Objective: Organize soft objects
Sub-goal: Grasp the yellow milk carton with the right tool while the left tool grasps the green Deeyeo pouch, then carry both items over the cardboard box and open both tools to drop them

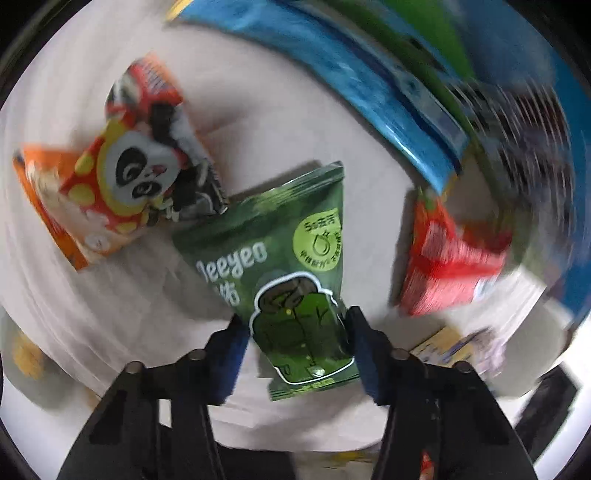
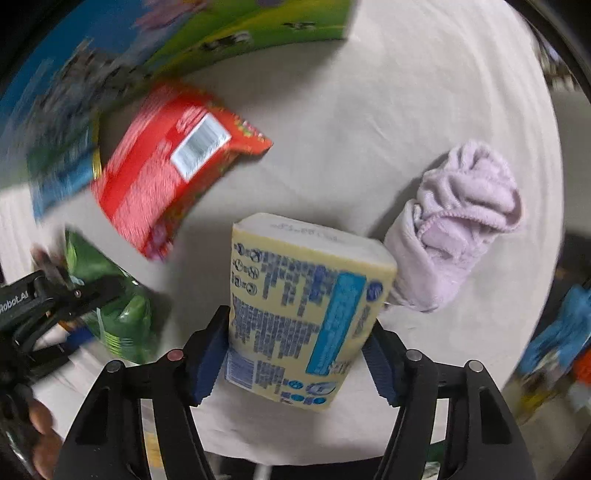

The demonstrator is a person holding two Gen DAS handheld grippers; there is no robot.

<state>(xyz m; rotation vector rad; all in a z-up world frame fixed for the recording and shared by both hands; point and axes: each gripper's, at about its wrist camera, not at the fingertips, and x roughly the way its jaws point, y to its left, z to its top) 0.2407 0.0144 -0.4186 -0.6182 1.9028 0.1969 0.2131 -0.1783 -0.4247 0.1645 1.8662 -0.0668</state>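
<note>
My left gripper (image 1: pixel 295 350) is shut on a green Deeyeo wipes pack (image 1: pixel 291 266), held over the white cloth-covered table (image 1: pixel 277 122). The same green pack (image 2: pixel 122 317) and the left gripper show at the left of the right wrist view. My right gripper (image 2: pixel 295 354) is shut on a pale yellow tissue pack with blue print (image 2: pixel 303 306). A rolled lilac towel (image 2: pixel 454 225) lies just right of the tissue pack. A red snack bag (image 2: pixel 166 177) lies to the upper left, also in the left wrist view (image 1: pixel 450 262).
A panda-printed red pouch (image 1: pixel 140 166) lies on an orange pack (image 1: pixel 48 199) at the left. A blue and green box (image 1: pixel 332 74) stands at the back, also in the right wrist view (image 2: pixel 240 33). Blurred coloured items lie at the right edge (image 2: pixel 557 343).
</note>
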